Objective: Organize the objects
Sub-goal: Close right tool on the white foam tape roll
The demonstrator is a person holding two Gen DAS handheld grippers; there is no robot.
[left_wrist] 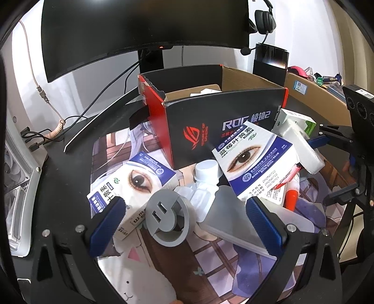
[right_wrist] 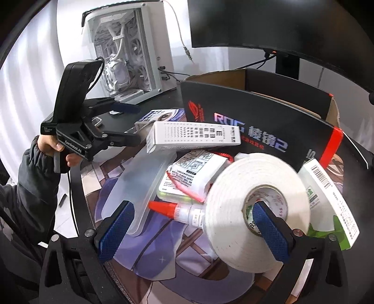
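Note:
An open black and red ROG box stands on the printed desk mat, also in the right wrist view. My left gripper is open over a grey round USB hub, a white bottle and two eye-print boxes. My right gripper is open. Its right finger sits inside the core of a white tape roll, which hangs tilted on it. A red-tipped glue bottle lies between the fingers.
A curved monitor and headset stand behind the box. A white PC case is at the far left. A white chart box, a clear plastic sheet and a green-white box crowd the mat.

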